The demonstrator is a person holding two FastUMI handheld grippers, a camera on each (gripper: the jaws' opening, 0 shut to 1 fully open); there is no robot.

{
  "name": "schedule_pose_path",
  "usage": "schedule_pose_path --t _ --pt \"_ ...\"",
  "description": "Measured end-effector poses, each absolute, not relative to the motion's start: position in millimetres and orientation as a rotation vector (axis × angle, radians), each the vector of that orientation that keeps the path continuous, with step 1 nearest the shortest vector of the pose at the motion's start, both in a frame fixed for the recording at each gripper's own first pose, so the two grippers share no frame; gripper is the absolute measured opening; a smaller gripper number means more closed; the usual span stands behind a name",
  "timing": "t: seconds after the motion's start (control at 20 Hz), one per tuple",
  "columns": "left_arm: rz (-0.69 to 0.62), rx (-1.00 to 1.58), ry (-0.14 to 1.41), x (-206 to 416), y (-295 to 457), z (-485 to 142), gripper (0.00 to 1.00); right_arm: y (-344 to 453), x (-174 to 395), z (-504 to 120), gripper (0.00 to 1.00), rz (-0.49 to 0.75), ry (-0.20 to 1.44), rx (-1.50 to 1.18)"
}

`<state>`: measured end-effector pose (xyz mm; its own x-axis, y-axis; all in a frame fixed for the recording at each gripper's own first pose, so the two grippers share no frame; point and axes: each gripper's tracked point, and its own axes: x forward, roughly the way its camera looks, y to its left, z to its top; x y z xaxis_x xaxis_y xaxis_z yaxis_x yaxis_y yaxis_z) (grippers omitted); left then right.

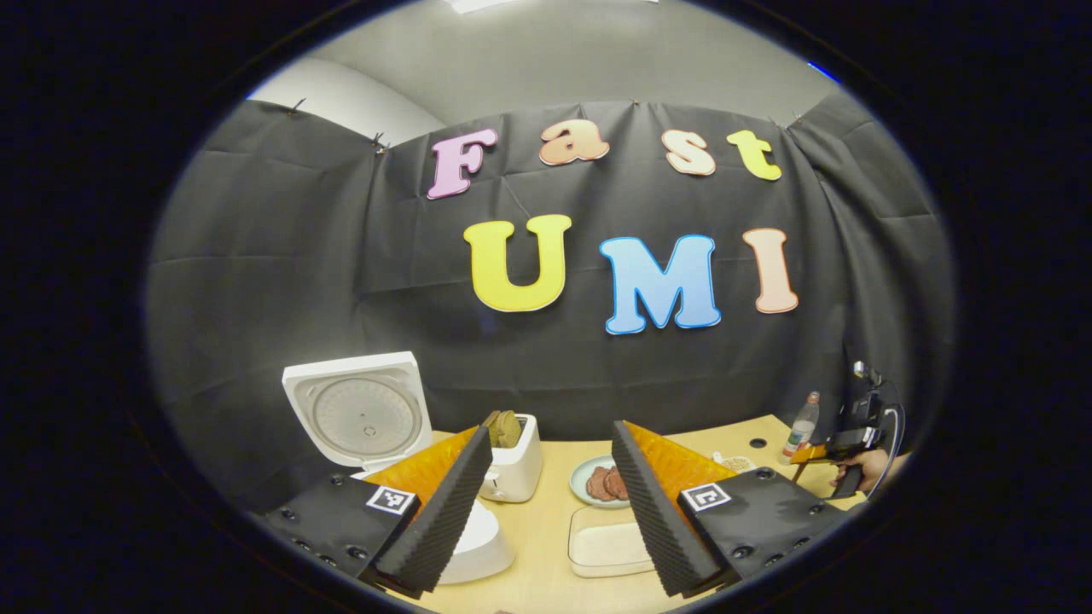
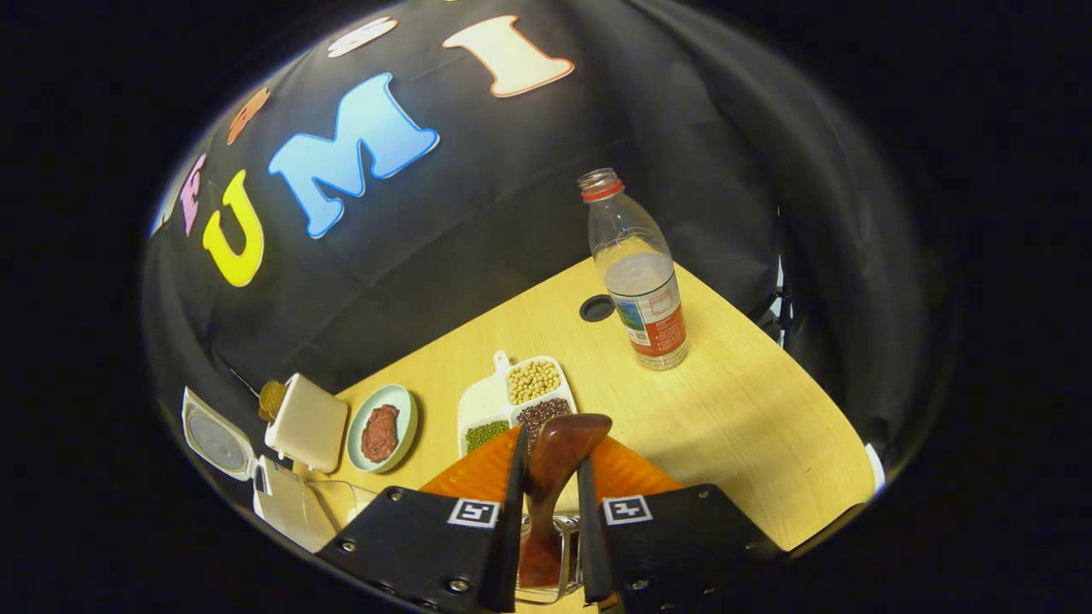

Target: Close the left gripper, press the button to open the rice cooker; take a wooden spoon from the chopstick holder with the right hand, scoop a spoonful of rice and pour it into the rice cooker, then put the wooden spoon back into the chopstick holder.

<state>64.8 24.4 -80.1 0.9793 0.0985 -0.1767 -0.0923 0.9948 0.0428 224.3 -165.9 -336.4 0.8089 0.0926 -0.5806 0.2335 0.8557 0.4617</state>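
The white rice cooker (image 1: 358,409) stands at the left of the table with its lid raised; its body (image 1: 482,546) shows behind my left finger. My left gripper (image 1: 552,437) is open and holds nothing, hovering above and in front of the cooker. A clear container of rice (image 1: 607,541) lies between its fingers, farther off. My right gripper (image 2: 553,452) is shut on the wooden spoon (image 2: 567,431), whose bowl sticks out past the fingertips. A metal rim (image 2: 570,546), seemingly the chopstick holder, sits under the spoon's handle. The cooker (image 2: 286,503) is far left of it.
A white toaster (image 1: 512,465) with brown slices stands beside the cooker. A plate of meat (image 2: 381,431) and a divided tray of beans (image 2: 520,396) lie mid-table. A water bottle (image 2: 640,273) stands near a round hole (image 2: 597,308). A hand (image 1: 862,467) holds the right gripper.
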Motion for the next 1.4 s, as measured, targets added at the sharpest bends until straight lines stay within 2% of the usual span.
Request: schedule_pose_path --t 0.05,0.1,0.15,0.6,0.7,0.8,1.05,1.1,1.3,1.4 --pt "0.092 0.033 0.174 65.0 23.2 -78.0 0.99 -164.5 221.2 -330.9 0.21 -0.075 0.632 0.542" --pt "0.088 0.033 0.169 64.6 23.2 -77.1 0.96 -159.0 215.0 -325.0 0.21 -0.062 0.625 0.533" --pt "0.081 0.032 0.171 64.4 22.0 -77.1 0.96 -154.5 213.9 -316.7 0.12 -0.052 0.618 0.513" --pt "0.016 0.007 0.145 58.7 20.0 -78.7 0.96 -103.3 187.1 -223.8 0.12 0.073 0.415 0.217" --pt "0.012 0.001 0.138 56.1 25.6 -78.4 0.96 -84.6 178.9 -201.9 0.11 0.119 0.382 0.216" --pt "0.007 -0.009 0.126 52.7 30.1 -77.0 0.96 -73.8 175.6 -183.9 0.06 0.119 0.358 0.228" --pt "0.000 -0.015 0.107 45.8 47.9 -76.3 0.96 -25.4 170.2 -136.2 0.06 0.208 0.302 0.251" --pt "-0.001 -0.019 0.104 44.0 52.8 -76.5 0.99 -15.6 170.3 -131.1 0.06 0.222 0.298 0.253" --pt "0.000 -0.035 0.094 38.2 75.3 -76.2 0.96 29.2 173.1 -127.6 0.06 0.260 0.301 0.255" --pt "-0.002 -0.040 0.099 37.1 88.9 -80.7 0.99 48.3 177.5 -134.4 0.06 0.264 0.306 0.247"
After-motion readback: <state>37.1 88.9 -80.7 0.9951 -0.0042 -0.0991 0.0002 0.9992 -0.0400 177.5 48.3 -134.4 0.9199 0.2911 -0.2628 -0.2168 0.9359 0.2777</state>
